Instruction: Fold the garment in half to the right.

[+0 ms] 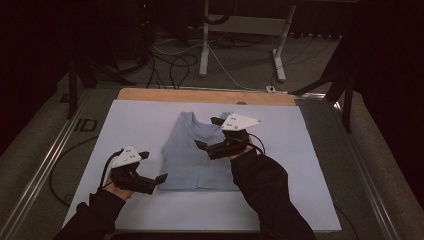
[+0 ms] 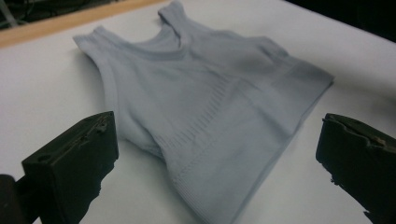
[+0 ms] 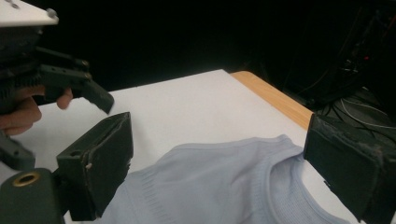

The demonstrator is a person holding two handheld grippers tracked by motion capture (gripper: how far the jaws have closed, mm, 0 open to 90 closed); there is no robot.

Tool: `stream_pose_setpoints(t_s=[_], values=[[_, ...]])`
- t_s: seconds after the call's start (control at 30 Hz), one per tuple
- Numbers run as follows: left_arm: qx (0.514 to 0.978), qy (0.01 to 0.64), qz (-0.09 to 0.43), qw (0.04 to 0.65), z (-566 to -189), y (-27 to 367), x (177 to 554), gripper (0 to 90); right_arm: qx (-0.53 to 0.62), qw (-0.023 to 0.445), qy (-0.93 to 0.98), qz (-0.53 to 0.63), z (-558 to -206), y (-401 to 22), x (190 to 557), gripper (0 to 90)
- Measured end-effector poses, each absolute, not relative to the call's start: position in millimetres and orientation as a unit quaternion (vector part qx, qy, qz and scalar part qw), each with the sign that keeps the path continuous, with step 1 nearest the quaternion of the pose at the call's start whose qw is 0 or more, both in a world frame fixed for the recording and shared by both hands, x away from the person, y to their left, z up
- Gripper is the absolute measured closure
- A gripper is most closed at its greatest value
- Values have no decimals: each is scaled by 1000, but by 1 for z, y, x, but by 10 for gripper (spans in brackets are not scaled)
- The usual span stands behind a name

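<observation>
A pale blue sleeveless top [image 1: 192, 157] lies flat on the white board [image 1: 135, 125], neckline toward the far edge. My left gripper [image 1: 154, 166] is open at the top's near left corner, just off the hem. In the left gripper view its jaws stand wide apart over the top [image 2: 201, 93], left gripper [image 2: 218, 126]. Open too, my right gripper [image 1: 207, 132] hovers over the top's far right shoulder area. The right gripper view has the right gripper [image 3: 219, 130] spread above the neckline of the top [image 3: 224, 186], with the left gripper [image 3: 70, 84] farther off.
The board's wooden far edge [image 1: 200, 95] borders a floor strewn with cables [image 1: 175, 62]. White desk legs [image 1: 204, 45] stand beyond. Dark stands rise at the left [image 1: 75, 75] and right [image 1: 345, 85]. A metal rail [image 1: 45, 160] runs along the left side.
</observation>
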State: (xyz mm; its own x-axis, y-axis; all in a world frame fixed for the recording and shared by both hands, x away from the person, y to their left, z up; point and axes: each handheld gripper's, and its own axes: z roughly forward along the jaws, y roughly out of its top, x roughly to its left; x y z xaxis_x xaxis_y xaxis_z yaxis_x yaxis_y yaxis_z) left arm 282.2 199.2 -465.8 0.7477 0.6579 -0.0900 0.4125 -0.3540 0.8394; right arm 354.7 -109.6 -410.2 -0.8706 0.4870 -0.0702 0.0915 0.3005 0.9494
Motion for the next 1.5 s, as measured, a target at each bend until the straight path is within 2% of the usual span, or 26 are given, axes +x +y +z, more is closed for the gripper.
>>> stream_pose_setpoints(t_s=[0.27, 0.53, 0.87, 0.97, 1.07, 1.3, 1.37, 1.5], values=[[831, 339, 101, 429, -489, 193, 291, 0, 182, 171, 792, 558, -417, -99, 365, 85], [839, 365, 46, 401, -516, 190, 303, 1, 181, 160, 799, 550, -428, -94, 363, 85], [839, 385, 19, 385, -523, 187, 310, 72, 176, 155, 802, 549, -433, -89, 361, 85], [840, 385, 10, 382, -524, 186, 311, 150, 174, 154, 804, 548, -434, -88, 360, 85], [839, 389, 6, 380, -525, 186, 311, 163, 174, 154, 803, 549, -434, -88, 360, 85], [845, 385, -13, 372, -525, 181, 312, 267, 177, 152, 804, 547, -434, -89, 359, 85], [843, 390, -13, 371, -524, 181, 311, 343, 174, 154, 804, 548, -433, -90, 358, 85], [842, 393, -22, 370, -524, 180, 307, 415, 174, 154, 804, 548, -431, -90, 357, 85]])
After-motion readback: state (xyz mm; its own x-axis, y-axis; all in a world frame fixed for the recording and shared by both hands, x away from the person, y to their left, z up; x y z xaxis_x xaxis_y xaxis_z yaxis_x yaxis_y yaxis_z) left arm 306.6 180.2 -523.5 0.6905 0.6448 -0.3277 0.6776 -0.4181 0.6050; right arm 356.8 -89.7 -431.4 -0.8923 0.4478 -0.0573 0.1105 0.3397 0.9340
